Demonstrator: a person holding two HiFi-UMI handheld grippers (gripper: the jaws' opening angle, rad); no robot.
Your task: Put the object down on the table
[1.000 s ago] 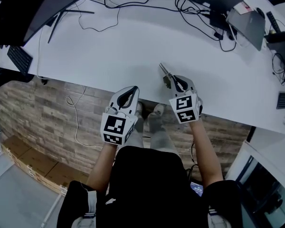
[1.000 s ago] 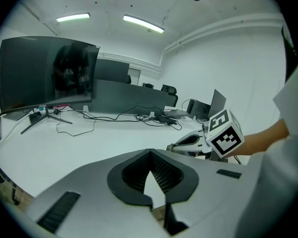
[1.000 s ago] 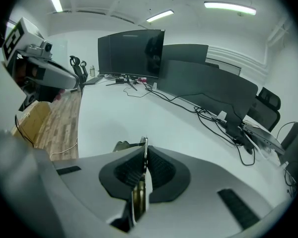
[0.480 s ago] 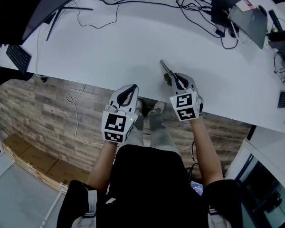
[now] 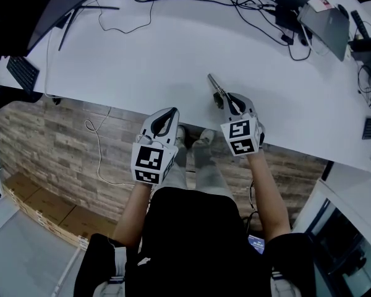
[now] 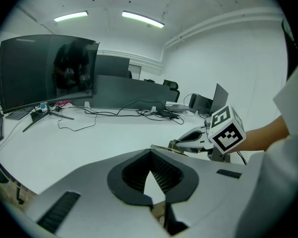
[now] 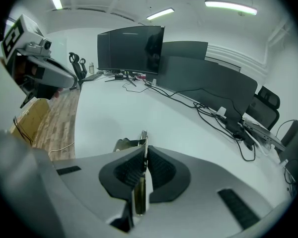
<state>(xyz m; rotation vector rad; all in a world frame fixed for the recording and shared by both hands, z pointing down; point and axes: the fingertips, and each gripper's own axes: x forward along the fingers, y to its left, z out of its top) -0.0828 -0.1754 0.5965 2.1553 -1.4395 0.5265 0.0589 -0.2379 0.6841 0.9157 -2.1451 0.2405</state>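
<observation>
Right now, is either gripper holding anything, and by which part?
The right gripper is shut on a thin metal tool, clamped across its flat sides; its front end juts past the tips. The left gripper is shut, empty.

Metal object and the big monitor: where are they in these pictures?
metal object [image 5: 214,86], head view, middle of its protruding part.
monitor [image 6: 39,73], left gripper view, middle of its screen.

No words, brands or numbers can be read. The cubes on the left gripper [image 5: 170,113] and right gripper [image 5: 227,99] carry only black-and-white square markers. A red-and-white label [image 5: 317,8] at the bench's [image 5: 161,54] far end is too small to read.
</observation>
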